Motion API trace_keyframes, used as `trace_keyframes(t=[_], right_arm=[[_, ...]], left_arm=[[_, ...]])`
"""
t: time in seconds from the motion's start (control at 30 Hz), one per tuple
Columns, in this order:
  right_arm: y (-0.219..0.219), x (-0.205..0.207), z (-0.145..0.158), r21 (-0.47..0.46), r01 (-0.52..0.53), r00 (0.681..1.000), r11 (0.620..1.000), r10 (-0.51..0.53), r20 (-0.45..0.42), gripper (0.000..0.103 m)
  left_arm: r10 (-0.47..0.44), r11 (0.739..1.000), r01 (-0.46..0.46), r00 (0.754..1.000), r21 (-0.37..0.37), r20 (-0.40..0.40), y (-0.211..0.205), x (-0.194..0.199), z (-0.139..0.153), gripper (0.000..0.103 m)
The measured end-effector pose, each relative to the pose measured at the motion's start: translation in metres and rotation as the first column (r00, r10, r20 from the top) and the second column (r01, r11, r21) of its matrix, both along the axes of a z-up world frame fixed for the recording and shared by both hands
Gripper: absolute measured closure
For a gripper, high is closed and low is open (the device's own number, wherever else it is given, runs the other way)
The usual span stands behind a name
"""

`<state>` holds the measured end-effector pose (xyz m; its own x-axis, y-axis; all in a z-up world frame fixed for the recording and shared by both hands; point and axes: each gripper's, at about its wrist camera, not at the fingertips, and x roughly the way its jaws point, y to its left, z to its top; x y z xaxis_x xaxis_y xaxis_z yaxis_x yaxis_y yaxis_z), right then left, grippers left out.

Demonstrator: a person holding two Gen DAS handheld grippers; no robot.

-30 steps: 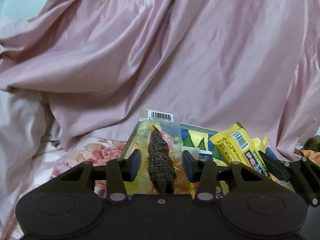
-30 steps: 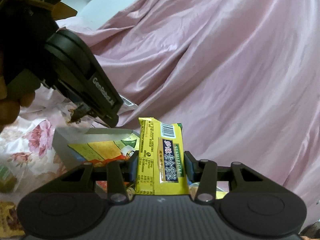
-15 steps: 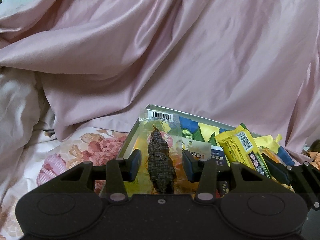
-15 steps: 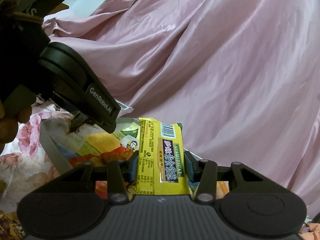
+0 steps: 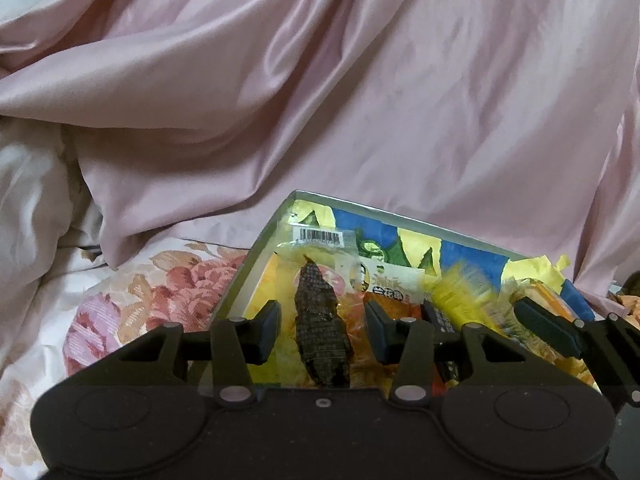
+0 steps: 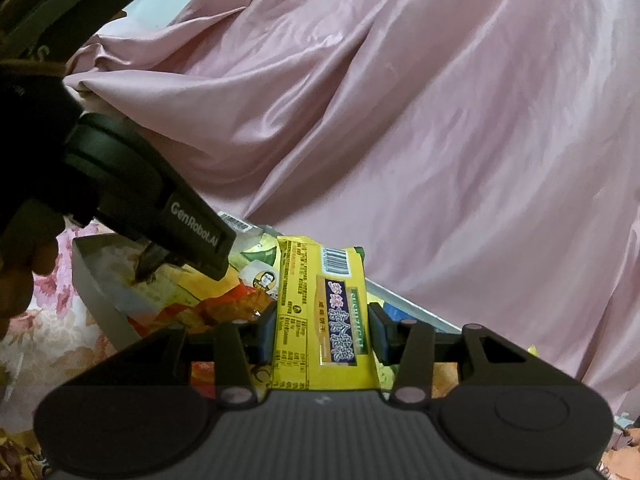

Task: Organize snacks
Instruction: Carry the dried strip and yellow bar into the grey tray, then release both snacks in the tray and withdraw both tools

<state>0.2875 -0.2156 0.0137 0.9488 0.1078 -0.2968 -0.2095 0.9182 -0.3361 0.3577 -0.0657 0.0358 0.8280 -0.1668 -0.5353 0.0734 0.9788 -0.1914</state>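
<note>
One silver-edged box, shallow, lying on a floral bedsheet with pink satin cloth heaped behind it; its printed floor, yellow, blue and green, carries loose snack packets. Left gripper: jaws have just been opening, and now stand clear on both sides of a clear packet with a dark dried strip, which rests between them over the box, its barcode end pointing toward 12 o'clock in the left wrist view; the pads show a gap to the film on either side, so it is loosed rather than pinched. Right gripper: closed on a yellow packet, pads pressing both long edges, barcode end up toward 12 o'clock, the packet held upright above the box's near right portion. From the right wrist view the left gripper's body stands at 9 o'clock, lettered "GenRobot.AI", its tip down inside the box, with a person's hand at the far left edge. From the left wrist view the right gripper's fingers enter at 3 o'clock, the yellow packet there blurred. One white-labelled packet with a printed portrait lies flat in the box at about 1 o'clock of the dark strip.
</note>
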Motion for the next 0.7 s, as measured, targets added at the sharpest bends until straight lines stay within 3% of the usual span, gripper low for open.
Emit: trace_keyframes(t=[0.07,0.17,0.5,0.7], right_arm=[[-0.001,0.001,0.001,0.013,0.003,1.0,1.0,-0.003,-0.007,0.047],[-0.006,0.001,0.004,0.036,0.01,1.0,0.999,-0.01,0.003,0.028],[-0.021,-0.025,0.028,0.093,0.037,0.999,0.995,-0.041,0.036,0.012],[-0.043,-0.055,0.05,0.201,0.068,0.995,0.977,-0.08,0.055,0.001]], left_arm=[[0.002,1.0,-0.002,1.0,0.0,0.003,0.001,-0.002,0.0,0.046],[0.014,1.0,-0.014,1.0,-0.015,0.012,0.004,-0.007,0.004,0.038],[0.046,0.999,-0.045,0.996,-0.024,0.071,0.012,-0.04,0.03,0.001],[0.064,0.998,-0.063,0.991,-0.016,0.116,0.021,-0.075,0.046,0.001]])
